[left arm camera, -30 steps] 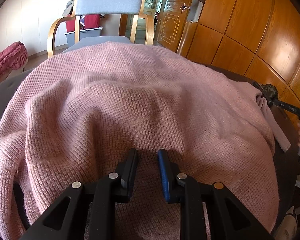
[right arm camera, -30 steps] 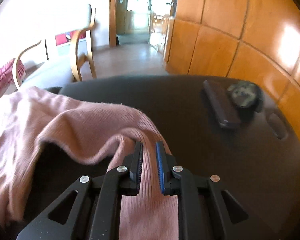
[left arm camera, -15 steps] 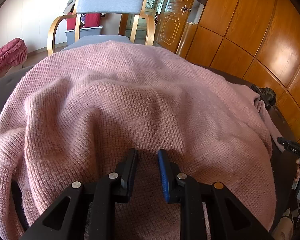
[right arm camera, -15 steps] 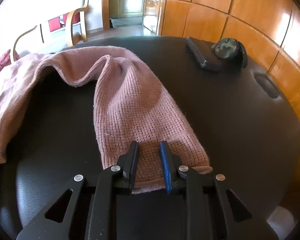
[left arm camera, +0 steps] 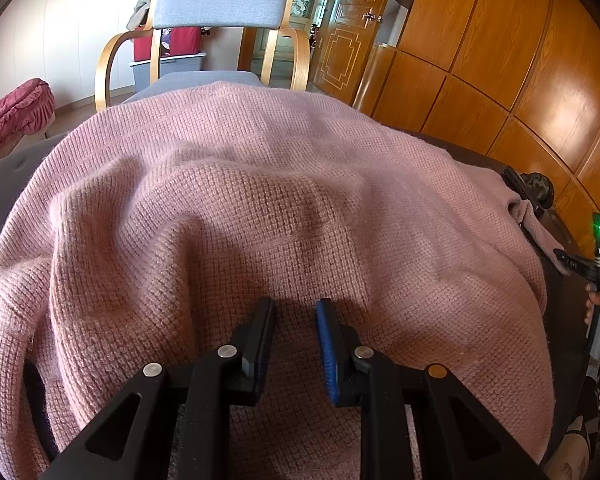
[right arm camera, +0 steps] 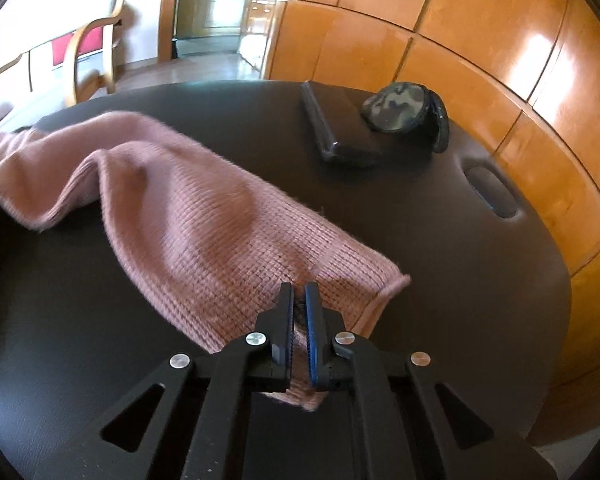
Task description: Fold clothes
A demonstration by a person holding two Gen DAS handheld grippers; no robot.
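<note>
A pink knitted sweater (left arm camera: 260,208) lies spread over a dark padded table (right arm camera: 440,280). My left gripper (left arm camera: 295,308) rests on the sweater's near part with its jaws a little apart and nothing between them. One sleeve (right arm camera: 204,216) stretches across the table in the right wrist view. My right gripper (right arm camera: 298,292) is shut on the cuff end of that sleeve, which bunches between the pads. The right gripper also shows at the right edge of the left wrist view (left arm camera: 580,266).
A dark flat case (right arm camera: 336,128) and a camouflage pouch (right arm camera: 400,110) lie at the table's far right. An oval slot (right arm camera: 490,192) is in the tabletop. A grey-cushioned wooden chair (left arm camera: 220,4) stands behind the table. Wooden cabinets (left arm camera: 500,60) line the right side.
My right gripper closed on the sleeve cuff and turned the sleeve end towards the right. The left gripper has stayed in place on the sweater.
</note>
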